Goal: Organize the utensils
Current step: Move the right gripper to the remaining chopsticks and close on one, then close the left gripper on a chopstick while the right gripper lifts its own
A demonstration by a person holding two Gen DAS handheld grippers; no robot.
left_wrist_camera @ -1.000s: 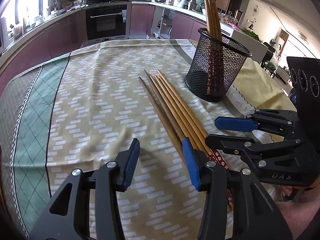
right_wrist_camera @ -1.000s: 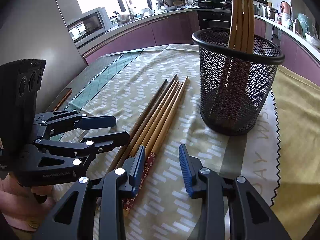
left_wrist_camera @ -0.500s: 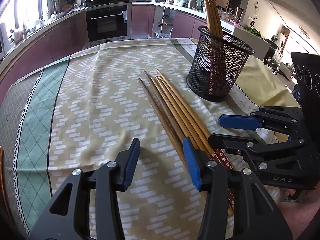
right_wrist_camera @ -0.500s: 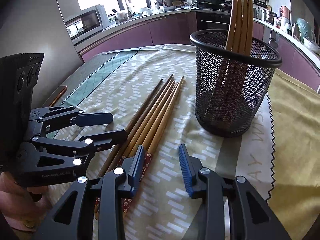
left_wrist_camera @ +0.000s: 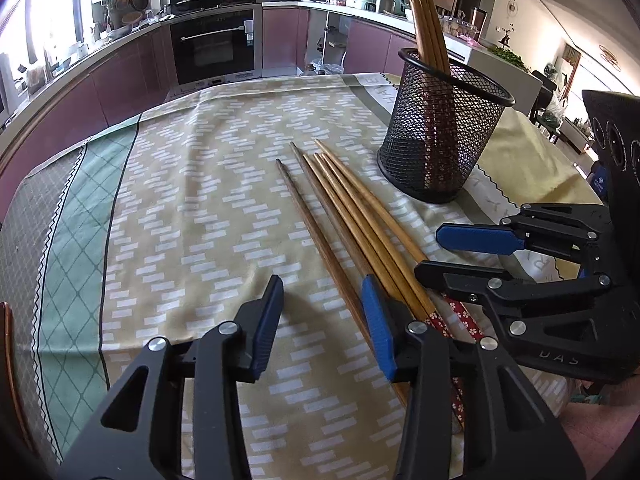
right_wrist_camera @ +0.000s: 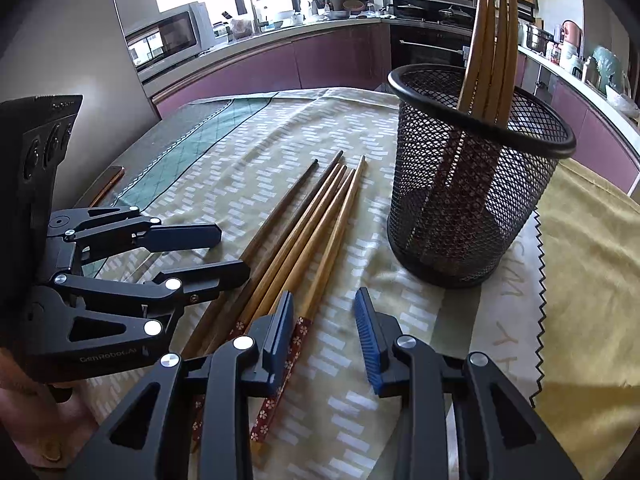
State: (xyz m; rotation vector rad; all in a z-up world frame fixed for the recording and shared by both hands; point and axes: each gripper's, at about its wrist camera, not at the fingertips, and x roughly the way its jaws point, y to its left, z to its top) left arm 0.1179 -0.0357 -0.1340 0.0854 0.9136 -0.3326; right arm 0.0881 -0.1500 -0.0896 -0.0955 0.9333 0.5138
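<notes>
Both jaws are closing, with nothing gripped by the left gripper [left_wrist_camera: 322,300] or right gripper [right_wrist_camera: 324,320]. Loose chopsticks [left_wrist_camera: 352,216] are laid beside the mesh holder [left_wrist_camera: 440,136].

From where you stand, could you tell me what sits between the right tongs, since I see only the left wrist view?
Observer: One light wooden chopstick with a red floral end shows just inside the left finger of the closing right tongs; the other pad stands clear of it.
Operator: How many standing chopsticks are in the black mesh basket?
Observer: Four tops show apart in the right wrist view.
Operator: Is anything beyond my frame?
Observer: Yes, a silver microwave in the background.
</notes>
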